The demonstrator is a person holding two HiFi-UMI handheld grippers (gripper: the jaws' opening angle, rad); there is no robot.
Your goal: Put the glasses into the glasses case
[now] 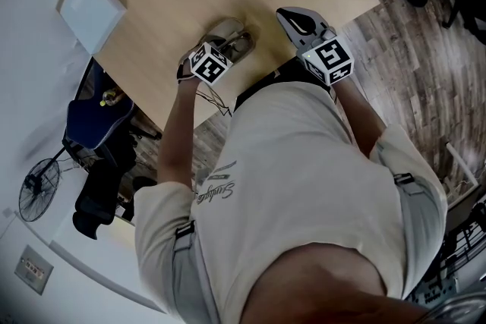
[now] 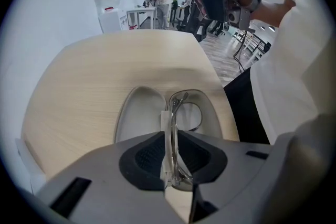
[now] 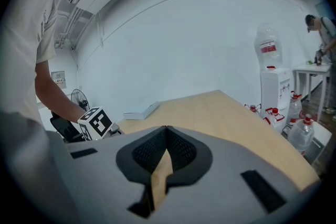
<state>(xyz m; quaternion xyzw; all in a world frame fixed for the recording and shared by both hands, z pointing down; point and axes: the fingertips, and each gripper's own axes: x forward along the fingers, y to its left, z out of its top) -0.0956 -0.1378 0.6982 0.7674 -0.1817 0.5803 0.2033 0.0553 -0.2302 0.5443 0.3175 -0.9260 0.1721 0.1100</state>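
Metal glasses [image 2: 178,105] are pinched in the left tool [image 2: 169,136] over the open case [image 2: 137,113]; right tool [image 3: 166,131] is closed, empty.

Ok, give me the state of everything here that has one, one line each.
left gripper: shut on the glasses.
right gripper: shut, empty, held up off the table.
glasses: clamped between the left gripper's jaws, over the case.
glasses case: open, lying on the table.
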